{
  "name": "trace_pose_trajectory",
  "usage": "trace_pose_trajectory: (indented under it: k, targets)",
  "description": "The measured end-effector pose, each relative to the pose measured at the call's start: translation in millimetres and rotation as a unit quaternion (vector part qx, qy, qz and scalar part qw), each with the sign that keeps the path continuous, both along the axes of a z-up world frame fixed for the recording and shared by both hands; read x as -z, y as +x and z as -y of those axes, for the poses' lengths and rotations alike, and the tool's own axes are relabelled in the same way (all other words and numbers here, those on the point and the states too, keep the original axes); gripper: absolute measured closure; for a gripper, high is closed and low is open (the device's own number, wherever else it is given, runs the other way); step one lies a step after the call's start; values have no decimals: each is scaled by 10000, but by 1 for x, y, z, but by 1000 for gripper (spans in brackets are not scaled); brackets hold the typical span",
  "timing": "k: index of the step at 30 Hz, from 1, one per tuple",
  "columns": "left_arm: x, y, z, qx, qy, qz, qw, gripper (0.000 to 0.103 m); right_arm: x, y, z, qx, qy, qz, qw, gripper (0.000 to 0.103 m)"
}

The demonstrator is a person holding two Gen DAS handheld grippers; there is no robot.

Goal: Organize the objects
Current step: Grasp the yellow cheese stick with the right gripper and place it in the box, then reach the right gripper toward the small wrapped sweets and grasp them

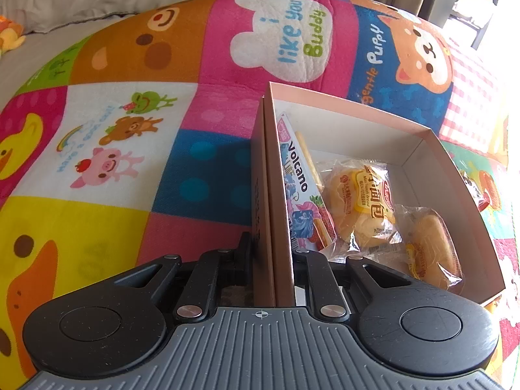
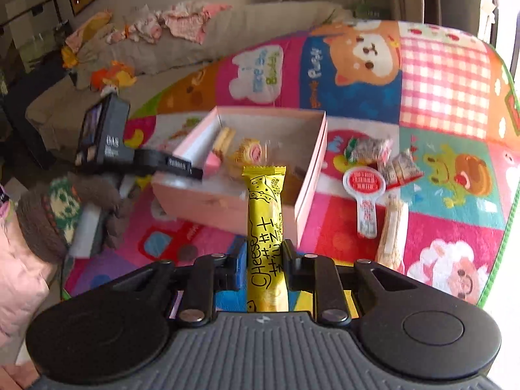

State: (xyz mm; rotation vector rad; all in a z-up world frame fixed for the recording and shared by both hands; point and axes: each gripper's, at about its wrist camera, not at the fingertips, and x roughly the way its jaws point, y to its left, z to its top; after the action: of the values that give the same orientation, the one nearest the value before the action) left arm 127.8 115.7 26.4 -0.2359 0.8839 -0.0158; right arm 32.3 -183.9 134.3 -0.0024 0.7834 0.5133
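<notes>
My left gripper (image 1: 272, 253) is shut on the left wall of a pink cardboard box (image 1: 271, 195) on a colourful play mat. Inside lie a Volcano snack box (image 1: 300, 175) and two wrapped buns (image 1: 364, 204). In the right wrist view my right gripper (image 2: 265, 253) is shut on a yellow Cheese snack stick (image 2: 265, 214), held upright above the mat in front of the pink box (image 2: 211, 201). The left gripper (image 2: 169, 162) shows there clamped on the box's left wall.
Loose snacks lie on the mat right of the box: a red-and-white round-headed packet (image 2: 364, 188), small wrapped packs (image 2: 370, 151) and a long pale stick pack (image 2: 393, 234). A beige sofa (image 2: 182, 48) with clothes stands behind. The mat's green edge (image 2: 507, 195) is at right.
</notes>
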Motion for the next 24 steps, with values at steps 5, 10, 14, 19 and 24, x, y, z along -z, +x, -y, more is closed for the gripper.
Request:
trace_pose_trajectory:
  k: [5,10,14,19,24]
  targets:
    - [1,-1,-2,13,-51,16,10000,86,0,58,-18,450,476,-81,9978,81]
    - [1,0,-3,29,-109,14,9999,85,30,106,-42,793,500,-312,9951,81]
    - [1,0,-4,39,-133,24,9999,85,47,116,-48,944,249,-232,9950,81]
    - [1,-1,-4,34,-141,33,9999,85,47,102,-37,948,45,105,9954,76]
    - [2,-1,-4,4,-168,42,9998,85,43,79,-1,1265,-267,557,9900,53]
